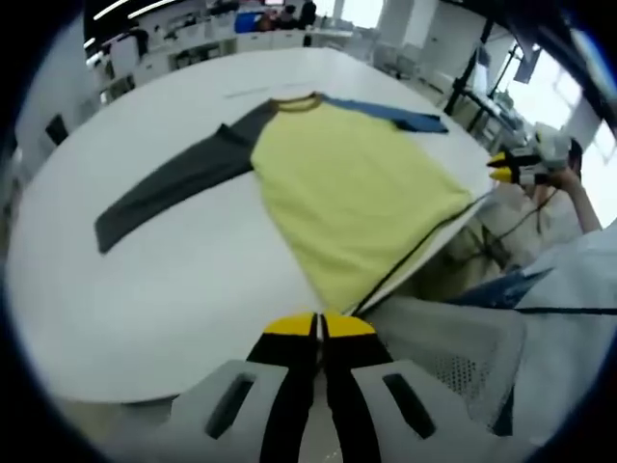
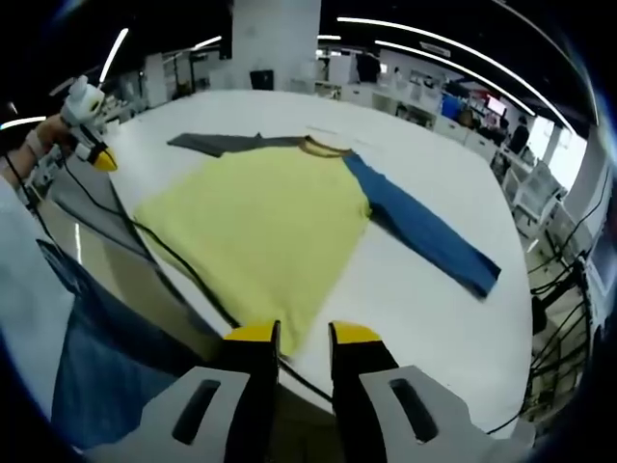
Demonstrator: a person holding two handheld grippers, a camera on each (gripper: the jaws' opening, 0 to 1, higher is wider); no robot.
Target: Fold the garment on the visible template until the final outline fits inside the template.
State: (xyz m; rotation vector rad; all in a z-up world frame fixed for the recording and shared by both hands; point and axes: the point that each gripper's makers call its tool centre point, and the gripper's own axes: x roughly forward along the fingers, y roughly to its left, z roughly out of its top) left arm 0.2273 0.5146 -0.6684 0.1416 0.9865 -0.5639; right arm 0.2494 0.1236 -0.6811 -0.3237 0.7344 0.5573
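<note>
A shirt with a yellow body (image 1: 357,193) (image 2: 260,222) lies flat on the round white table (image 1: 174,280) (image 2: 424,328). Its dark grey sleeve (image 1: 174,188) (image 2: 217,143) and blue sleeve (image 1: 405,116) (image 2: 424,231) are spread out to the sides. My left gripper (image 1: 318,328) is shut, just short of the hem at the table's near edge, with nothing seen between the jaws. It appears in the right gripper view at the upper left (image 2: 96,154), off the table. My right gripper (image 2: 304,338) is open near the hem's corner. It appears in the left gripper view (image 1: 506,172), held in a hand beside the table.
A thin dark cord (image 1: 415,256) (image 2: 183,270) runs along the table's near edge beside the hem. The person's jeans (image 2: 106,357) and white sleeve (image 1: 578,289) are close to that edge. Desks and chairs (image 1: 241,24) stand beyond the table.
</note>
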